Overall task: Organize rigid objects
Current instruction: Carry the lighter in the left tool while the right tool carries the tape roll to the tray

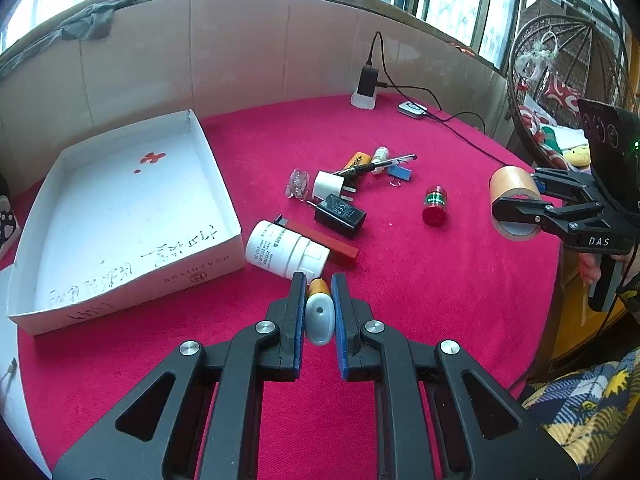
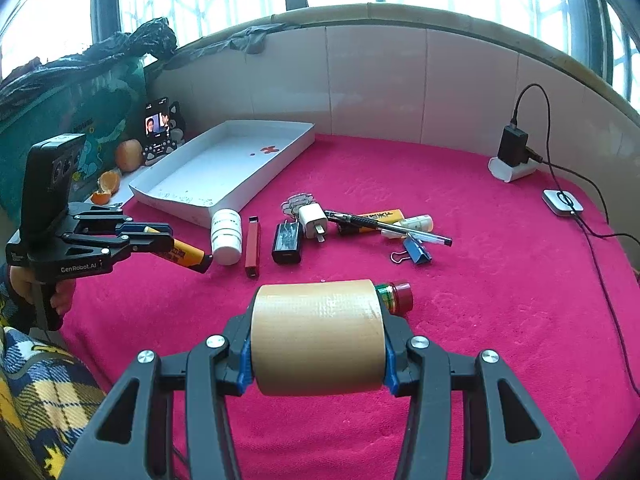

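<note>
- My left tongs (image 1: pixel 319 312) are clamped tight on an orange tube with a grey end (image 1: pixel 319 316). From the right side I can see the tube pointing out past the tips, up off the red cloth (image 1: pixel 420 300) on the counter.
- My right tongs (image 2: pixel 318 354) are clamped on a fat brown roll of tape (image 2: pixel 316 336), one pad on each flat side. The roll is held up too.
- The white box (image 1: pixel 128 276) sits open on my left. I see only red marks and writing in it, no things.
- Still lying on the cloth are a white bottle (image 1: pixel 286 250), a red stick (image 1: pixel 326 240), a black charger (image 1: pixel 340 215), a white plug (image 1: pixel 328 186), a pen (image 1: pixel 376 165), a blue clip (image 1: pixel 400 174) and a small red jar (image 1: pixel 435 205).
- I think I am at the carry step: both things are picked up, not yet put away.
- Next, I should swing the tube left over the box wall, go low, then let go. The white bottle lies right by the box, so I must not bump it. The tape can go in after.
</note>
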`<act>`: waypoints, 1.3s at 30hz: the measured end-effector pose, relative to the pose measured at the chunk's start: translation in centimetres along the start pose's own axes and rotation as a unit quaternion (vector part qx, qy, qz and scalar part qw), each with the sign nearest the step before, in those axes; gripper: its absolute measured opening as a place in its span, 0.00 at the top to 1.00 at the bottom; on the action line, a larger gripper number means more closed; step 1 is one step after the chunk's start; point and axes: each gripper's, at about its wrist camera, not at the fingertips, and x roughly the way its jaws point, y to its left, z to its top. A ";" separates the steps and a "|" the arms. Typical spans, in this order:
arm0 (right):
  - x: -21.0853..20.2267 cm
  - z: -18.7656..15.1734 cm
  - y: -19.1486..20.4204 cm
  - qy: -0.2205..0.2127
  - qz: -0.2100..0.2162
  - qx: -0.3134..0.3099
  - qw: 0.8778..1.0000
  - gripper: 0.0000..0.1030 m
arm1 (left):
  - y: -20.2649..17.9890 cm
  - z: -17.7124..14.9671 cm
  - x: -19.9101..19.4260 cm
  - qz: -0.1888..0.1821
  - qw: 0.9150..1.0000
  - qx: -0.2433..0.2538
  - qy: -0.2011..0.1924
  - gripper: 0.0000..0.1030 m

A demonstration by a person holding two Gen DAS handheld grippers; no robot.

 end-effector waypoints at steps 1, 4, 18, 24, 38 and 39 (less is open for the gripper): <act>0.0 0.0 -0.1 -0.001 0.000 0.001 1.000 0.54 | 0.0 0.0 -0.1 0.000 1.000 -0.001 -0.001 0.88; -0.1 0.0 -0.2 -0.002 -0.002 0.006 1.000 0.54 | 0.2 0.0 -0.3 0.001 1.000 -0.003 -0.004 0.88; -1.5 3.8 0.4 -0.030 0.011 0.023 0.999 0.54 | 2.4 2.4 -4.1 0.032 0.997 -0.029 -0.056 0.88; -1.2 6.1 1.2 -0.042 0.023 0.027 0.998 0.53 | 4.2 3.8 -5.1 0.058 0.995 -0.040 -0.071 0.88; -0.2 11.1 3.5 -0.066 0.035 0.019 0.997 0.53 | 8.8 5.6 -6.5 0.111 0.986 -0.081 -0.092 0.88; -0.2 11.1 3.5 -0.066 0.035 0.019 0.997 0.53 | 9.2 5.8 -6.6 0.114 0.985 -0.084 -0.094 0.88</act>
